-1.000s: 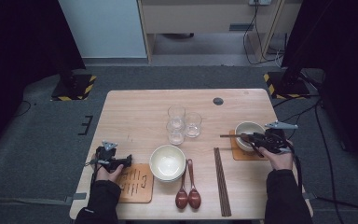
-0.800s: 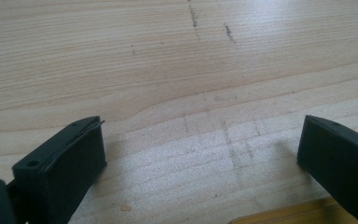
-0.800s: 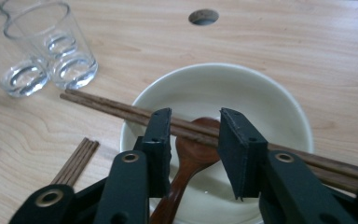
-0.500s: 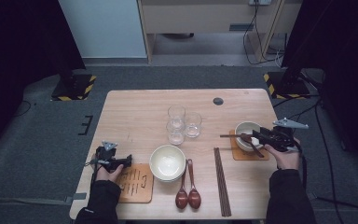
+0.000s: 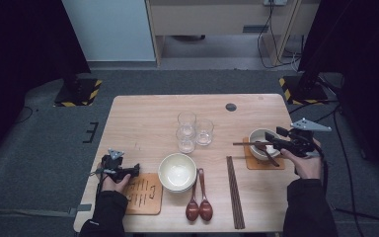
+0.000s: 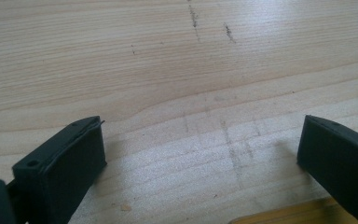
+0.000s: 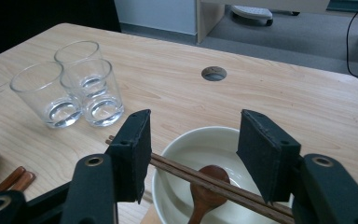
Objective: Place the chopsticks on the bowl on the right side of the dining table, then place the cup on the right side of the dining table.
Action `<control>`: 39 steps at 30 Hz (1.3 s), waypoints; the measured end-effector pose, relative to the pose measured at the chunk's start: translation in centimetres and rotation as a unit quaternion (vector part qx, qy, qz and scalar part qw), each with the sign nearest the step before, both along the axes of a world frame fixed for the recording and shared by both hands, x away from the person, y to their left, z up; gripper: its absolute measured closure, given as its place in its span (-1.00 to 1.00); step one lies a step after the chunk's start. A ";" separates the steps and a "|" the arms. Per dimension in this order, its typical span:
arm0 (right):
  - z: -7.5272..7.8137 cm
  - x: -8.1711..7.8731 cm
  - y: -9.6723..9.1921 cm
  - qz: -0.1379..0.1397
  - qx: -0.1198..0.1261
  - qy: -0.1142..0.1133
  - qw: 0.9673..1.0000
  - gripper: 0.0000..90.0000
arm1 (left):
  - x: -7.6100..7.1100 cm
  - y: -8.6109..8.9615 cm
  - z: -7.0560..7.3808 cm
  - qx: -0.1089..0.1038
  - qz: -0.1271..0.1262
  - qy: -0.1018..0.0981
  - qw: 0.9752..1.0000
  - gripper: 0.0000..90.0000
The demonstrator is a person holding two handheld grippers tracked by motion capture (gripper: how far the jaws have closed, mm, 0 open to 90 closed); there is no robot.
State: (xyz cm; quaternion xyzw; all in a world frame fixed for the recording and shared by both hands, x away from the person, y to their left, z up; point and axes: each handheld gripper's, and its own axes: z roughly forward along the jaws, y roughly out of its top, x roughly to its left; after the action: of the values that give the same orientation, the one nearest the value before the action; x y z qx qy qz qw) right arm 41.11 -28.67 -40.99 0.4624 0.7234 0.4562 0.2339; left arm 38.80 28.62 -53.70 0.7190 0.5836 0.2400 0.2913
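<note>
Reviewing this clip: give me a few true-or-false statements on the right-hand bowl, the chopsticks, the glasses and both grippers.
1. A pair of chopsticks lies across the right bowl. True.
2. The right gripper is clamped on them. False: its jaws have just been opening, pads clear.
3. A wooden spoon sits in that bowl. True.
4. Four glasses stand on the table. False: three.
5. The left gripper holds a coaster. False: open over bare wood.

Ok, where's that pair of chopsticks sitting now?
The chopsticks lie across the rim of the small bowl at the table's right side in the high view, below the open right tool.
</note>
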 end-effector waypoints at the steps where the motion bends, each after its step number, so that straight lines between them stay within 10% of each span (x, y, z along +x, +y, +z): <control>1: 0.2 0.0 0.2 0.001 -0.005 -0.001 1.000 -0.02 | 0.0 0.0 0.0 0.000 0.000 0.000 1.000 -1.00; 28: 4.2 0.9 4.2 -0.007 0.003 -0.044 0.999 -0.66 | 0.0 0.0 0.0 0.000 0.000 0.000 1.000 -1.00; 39: 5.7 1.9 7.4 0.015 -0.017 -0.048 0.999 -0.41 | 0.0 0.0 0.0 0.000 0.000 0.000 1.000 -1.00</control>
State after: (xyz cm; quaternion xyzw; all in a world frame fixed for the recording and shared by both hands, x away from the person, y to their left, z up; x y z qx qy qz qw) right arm 43.01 -21.27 -35.29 0.4250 0.7257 0.4689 0.2700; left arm 38.80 28.63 -53.70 0.7190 0.5836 0.2400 0.2913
